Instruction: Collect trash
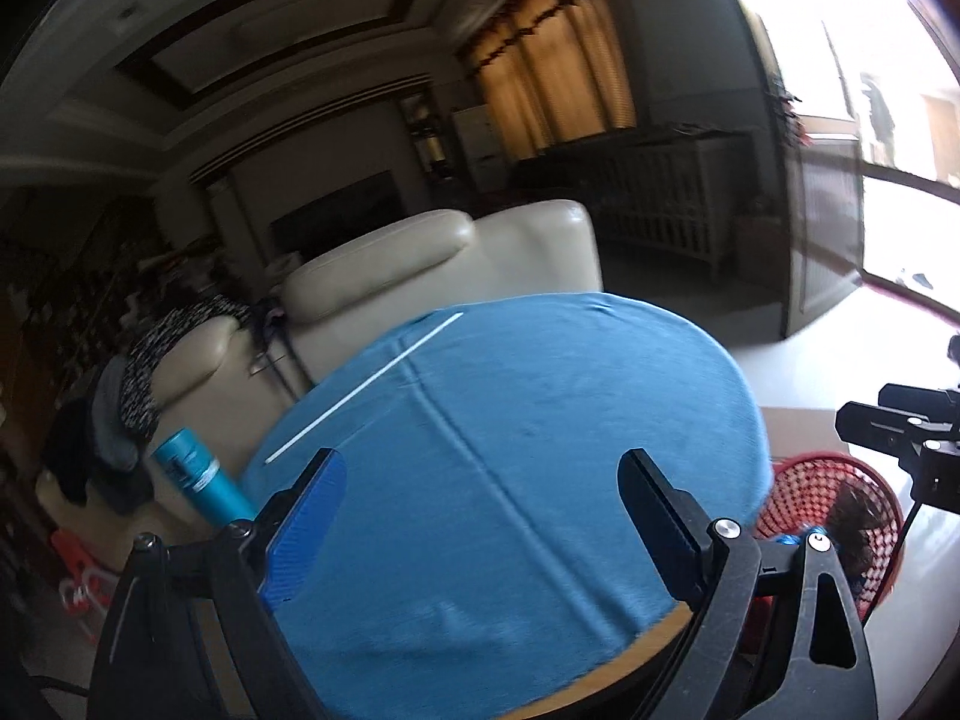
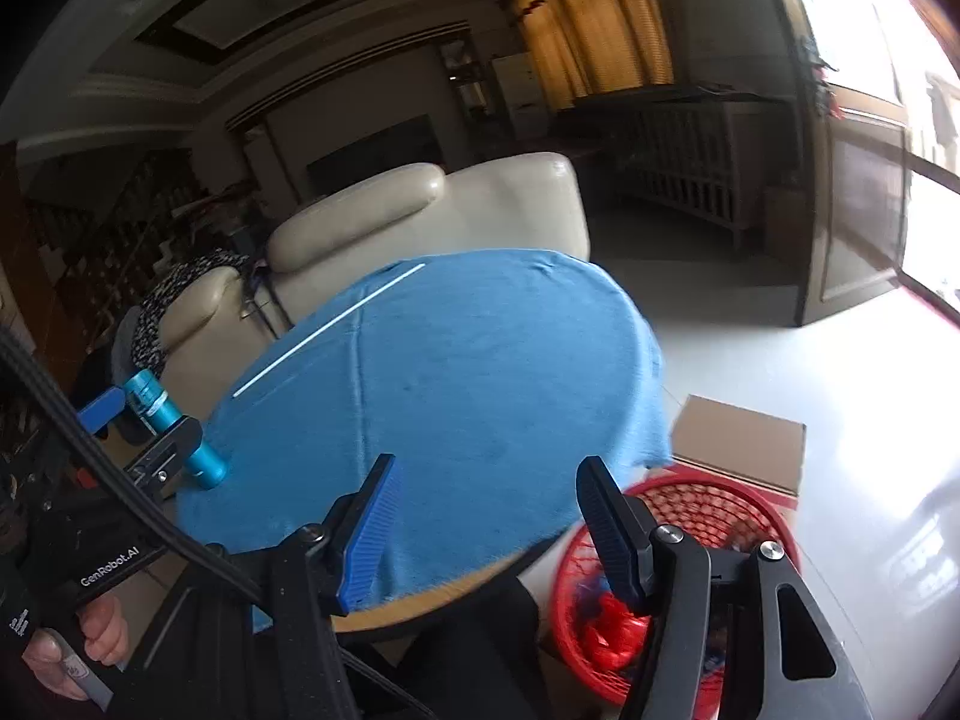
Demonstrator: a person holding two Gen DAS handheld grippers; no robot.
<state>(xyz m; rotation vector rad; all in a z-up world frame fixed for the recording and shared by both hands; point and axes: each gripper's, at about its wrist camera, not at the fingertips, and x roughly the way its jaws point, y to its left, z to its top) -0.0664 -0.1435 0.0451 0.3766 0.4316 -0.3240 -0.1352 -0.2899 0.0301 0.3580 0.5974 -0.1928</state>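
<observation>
Trash left on the round table under the blue fleece cloth (image 1: 510, 420) looks like two pieces: a thin white plastic straw (image 1: 366, 385) lying near the far left edge, and a teal cylindrical can (image 1: 201, 477) at the near left rim. The red mesh plastic basket (image 2: 714, 504) stands on the floor by the table's right side, already holding red and blue scraps, a brown cardboard box (image 2: 741, 441) just behind it. Left gripper (image 1: 483, 483) and right gripper (image 2: 486, 489) both hover spread and empty above the cloth. The straw, flat and slim on soft fleece, could slip from the pads or roll off the edge; the can may topple if nudged.
</observation>
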